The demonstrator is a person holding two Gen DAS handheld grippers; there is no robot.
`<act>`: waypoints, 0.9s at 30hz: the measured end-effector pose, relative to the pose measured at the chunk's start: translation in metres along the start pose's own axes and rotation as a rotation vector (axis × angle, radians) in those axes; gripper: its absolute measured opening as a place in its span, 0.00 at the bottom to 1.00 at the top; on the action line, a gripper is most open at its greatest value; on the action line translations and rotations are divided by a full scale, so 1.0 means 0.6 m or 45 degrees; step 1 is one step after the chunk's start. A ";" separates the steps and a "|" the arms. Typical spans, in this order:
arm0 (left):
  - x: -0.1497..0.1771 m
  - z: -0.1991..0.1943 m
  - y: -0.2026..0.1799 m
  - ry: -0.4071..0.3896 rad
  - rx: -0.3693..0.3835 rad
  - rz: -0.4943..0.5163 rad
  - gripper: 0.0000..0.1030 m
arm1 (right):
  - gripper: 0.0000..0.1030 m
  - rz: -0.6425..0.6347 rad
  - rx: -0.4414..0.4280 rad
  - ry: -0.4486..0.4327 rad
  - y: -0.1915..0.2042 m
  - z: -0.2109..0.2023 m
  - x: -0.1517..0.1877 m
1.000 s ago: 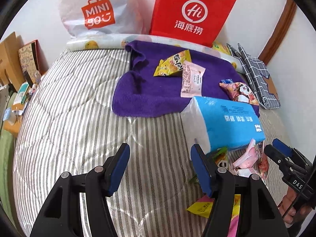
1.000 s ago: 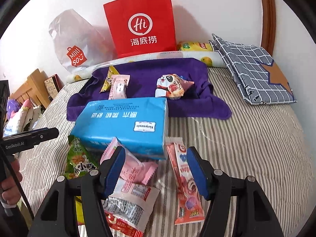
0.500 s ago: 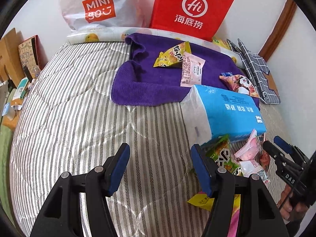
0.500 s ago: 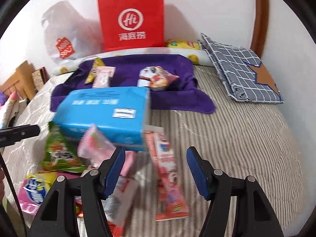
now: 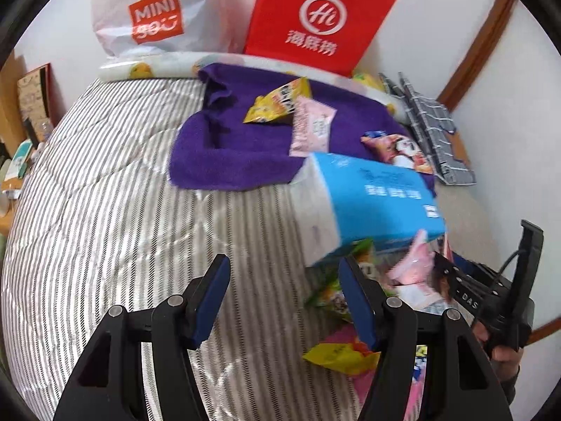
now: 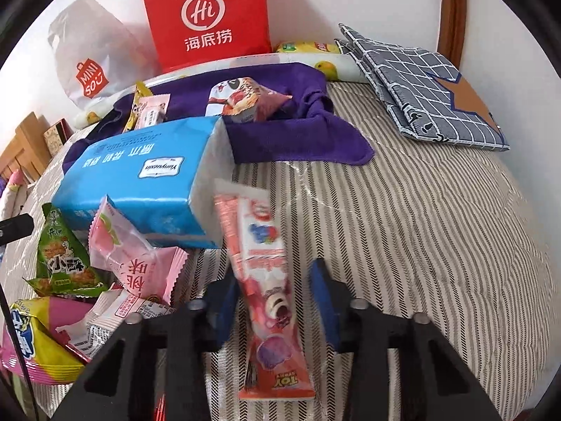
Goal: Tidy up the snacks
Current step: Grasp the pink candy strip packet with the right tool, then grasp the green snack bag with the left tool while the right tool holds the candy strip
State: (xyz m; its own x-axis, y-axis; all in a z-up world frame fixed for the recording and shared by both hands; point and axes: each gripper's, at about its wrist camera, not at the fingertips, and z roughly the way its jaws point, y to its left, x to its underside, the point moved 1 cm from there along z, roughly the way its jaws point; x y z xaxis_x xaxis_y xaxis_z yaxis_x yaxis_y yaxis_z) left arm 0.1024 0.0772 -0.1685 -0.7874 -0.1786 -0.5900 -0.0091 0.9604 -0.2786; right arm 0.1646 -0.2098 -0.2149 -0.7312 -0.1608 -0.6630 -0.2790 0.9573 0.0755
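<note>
A home bedroom. A bed with a striped quilted cover (image 6: pixel 438 228) fills the view, with a fruit-print pillow (image 5: pixel 147 68) at the wall and shopping bags (image 6: pixel 207 17) propped behind it. Wooden furniture (image 6: pixel 26 140) stands alongside.

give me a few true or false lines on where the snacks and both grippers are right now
1. The right gripper has its jaws open on either side of the long red snack pack. True.
2. The left gripper is shut on a snack. False: its jaws are open over the striped bed cover, holding nothing.
3. The panda snack bag lies on the purple towel. True.
4. The blue tissue pack stands inside the red paper bag. False: it lies on the bed, in front of the towel.
5. The green snack bag is to the right of the long red snack pack. False: it lies to its left, beside the pink snack bag.
</note>
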 end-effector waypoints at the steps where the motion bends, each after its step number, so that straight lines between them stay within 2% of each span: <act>1: 0.000 -0.001 -0.005 -0.005 -0.002 0.013 0.63 | 0.23 0.019 -0.012 -0.010 -0.004 -0.005 -0.001; 6: 0.001 0.004 -0.030 0.013 0.038 0.044 0.63 | 0.22 0.041 -0.007 -0.064 -0.009 -0.028 -0.005; 9: 0.003 0.011 -0.043 0.065 0.127 0.025 0.63 | 0.22 0.048 -0.006 -0.077 -0.014 -0.038 -0.005; 11: 0.004 0.017 -0.052 0.085 0.148 0.036 0.64 | 0.22 0.051 -0.006 -0.083 -0.017 -0.043 -0.004; 27: 0.022 0.072 -0.096 0.194 -0.027 0.141 0.65 | 0.25 0.057 -0.004 -0.032 -0.025 -0.023 0.005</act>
State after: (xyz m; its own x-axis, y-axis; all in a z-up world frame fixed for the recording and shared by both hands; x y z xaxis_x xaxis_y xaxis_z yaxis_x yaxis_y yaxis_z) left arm 0.1188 0.0104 -0.1931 -0.8686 -0.0385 -0.4941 0.0711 0.9770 -0.2012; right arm 0.1581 -0.2281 -0.2073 -0.7273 -0.1117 -0.6772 -0.2485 0.9626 0.1080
